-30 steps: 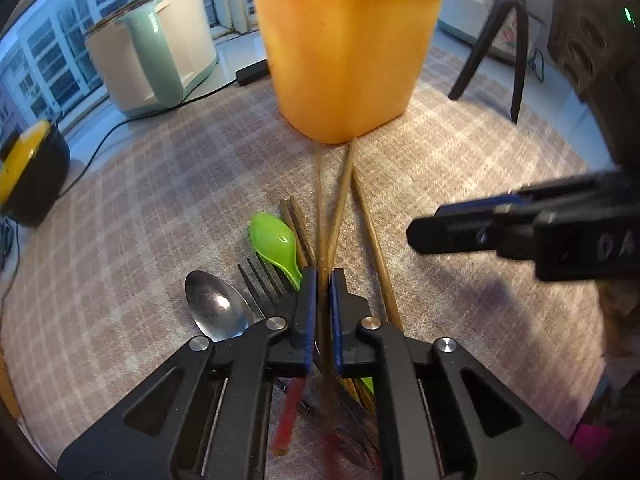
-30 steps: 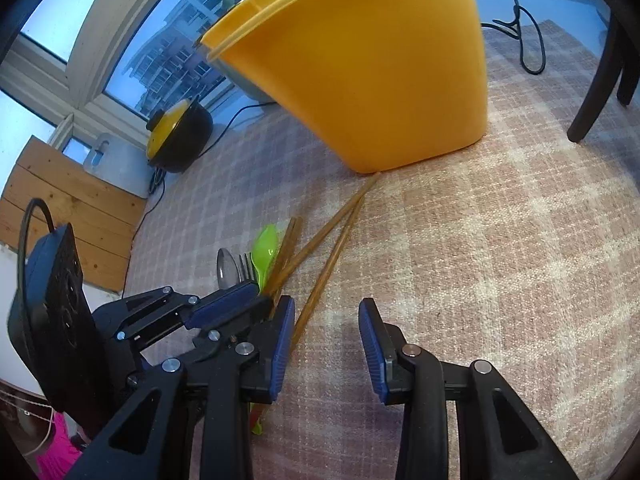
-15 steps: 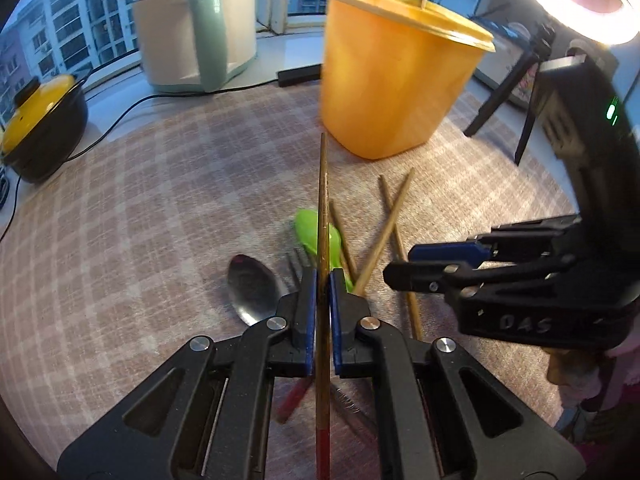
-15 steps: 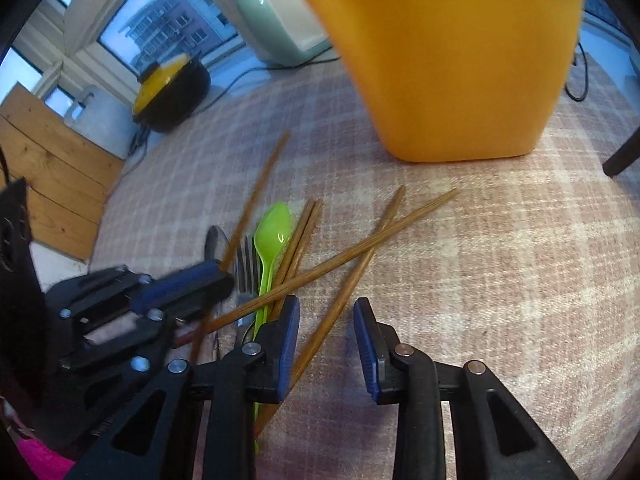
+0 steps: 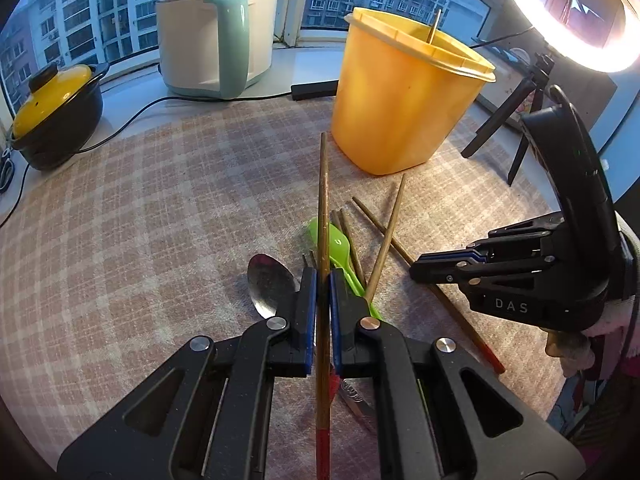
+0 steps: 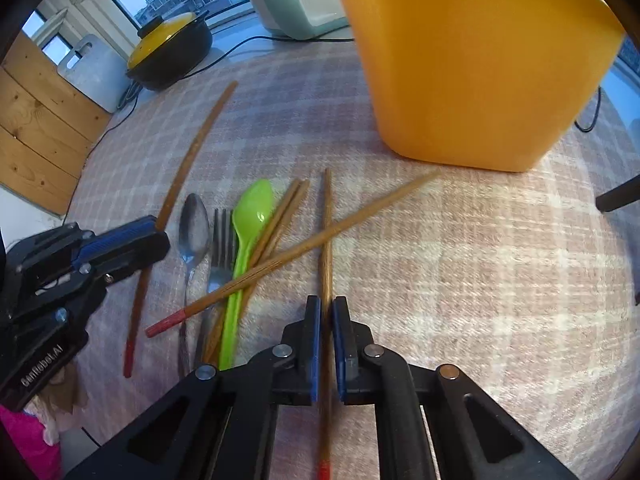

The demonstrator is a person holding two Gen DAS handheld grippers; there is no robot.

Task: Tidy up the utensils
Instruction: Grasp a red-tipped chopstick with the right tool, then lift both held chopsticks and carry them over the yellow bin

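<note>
Holding one chopstick apiece, both tools are mid-way through the pick-up step of sorting the utensils.

Left tool (image 5: 323, 280): jaws standing narrow, pinching a wooden chopstick (image 5: 323, 208) that is running up the middle of the left wrist view, its red end low in the frame and its tip pointing toward the yellow bucket (image 5: 404, 108).

Right tool (image 6: 327, 312): jaws having just been closing, now clamped narrow on a second chopstick (image 6: 327, 232) at the lower centre of the right wrist view; whether it is clear of the checked surface (image 6: 480, 280) cannot be told.

Loose items, lying on the surface at centre left of the right wrist view:
- green plastic spoon (image 6: 250, 216)
- metal spoon (image 6: 194, 228)
- fork (image 6: 222, 240), between the two spoons
- pair of chopsticks (image 6: 280, 220) lying side by side
- one chopstick (image 6: 304, 248) lying slantwise across the pile

Container: the yellow bucket is standing upright at the upper right of both views, open at the top. One thin stick (image 5: 435, 24) is poking above its rim; the rest of its contents are hidden.

Next move, as judged: each chopstick is needing to be lifted, tipped toward upright and carried over the bucket rim before release, with the two tools keeping apart so the sticks are not crossing.
</note>
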